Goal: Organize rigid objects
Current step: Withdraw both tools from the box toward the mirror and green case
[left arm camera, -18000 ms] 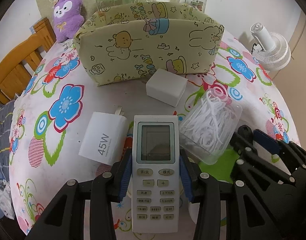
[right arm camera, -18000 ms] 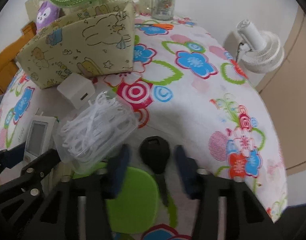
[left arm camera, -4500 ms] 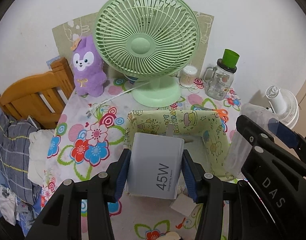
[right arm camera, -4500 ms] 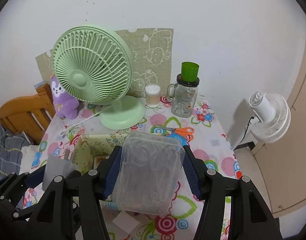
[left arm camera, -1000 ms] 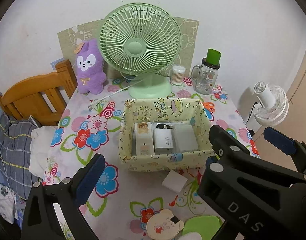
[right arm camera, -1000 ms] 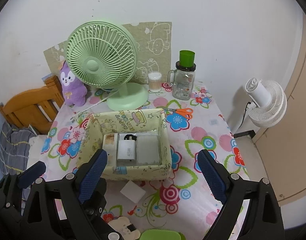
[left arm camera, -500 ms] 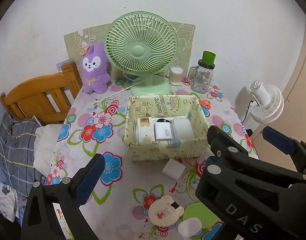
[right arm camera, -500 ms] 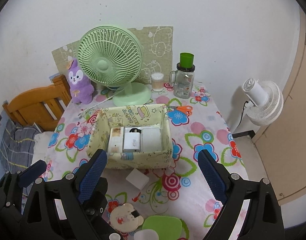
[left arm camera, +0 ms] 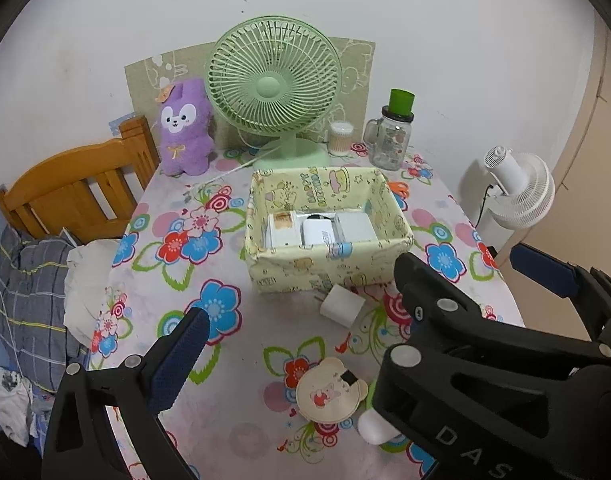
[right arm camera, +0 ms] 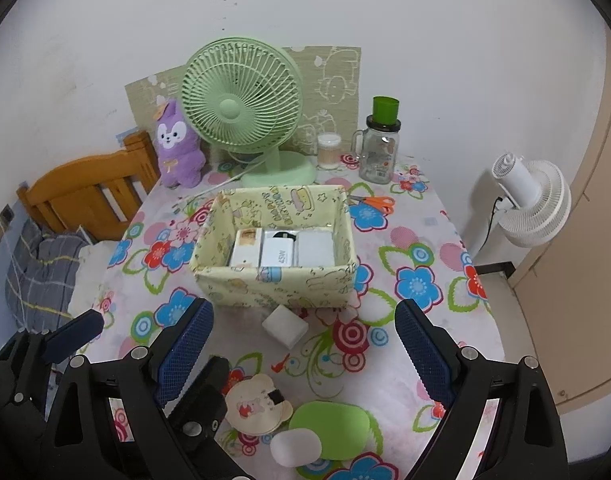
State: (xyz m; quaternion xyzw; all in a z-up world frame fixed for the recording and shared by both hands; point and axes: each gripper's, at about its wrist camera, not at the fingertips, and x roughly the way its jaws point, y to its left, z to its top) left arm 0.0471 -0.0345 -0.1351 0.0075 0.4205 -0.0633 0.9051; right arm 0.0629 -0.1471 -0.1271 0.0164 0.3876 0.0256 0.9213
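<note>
both grippers are hanging above the near edge of the table (right arm camera: 457, 344), each spread wide and grasping nothing. the right gripper (right arm camera: 303, 344) is showing its two blue pads well apart; the left gripper (left arm camera: 297, 312) is showing one blue pad at the lower left, while the right gripper's black body is crossing in front of its other side.

the fabric basket (right arm camera: 273, 284) is sitting near the middle of the table, holding three things side by side: a remote (right arm camera: 246, 254) at the left, a 45w charger (right arm camera: 278, 255) in the middle, a clear plastic box (right arm camera: 315, 250) at the right. a small white cube charger (right arm camera: 284, 326) is lying on the cloth just beside the basket's near wall. a bear-shaped mirror (right arm camera: 257, 404), a green pad (right arm camera: 331, 426) and a white oval case (right arm camera: 295, 446) are lying by the near edge. a green fan (right arm camera: 241, 110) is standing at the far edge.
</note>
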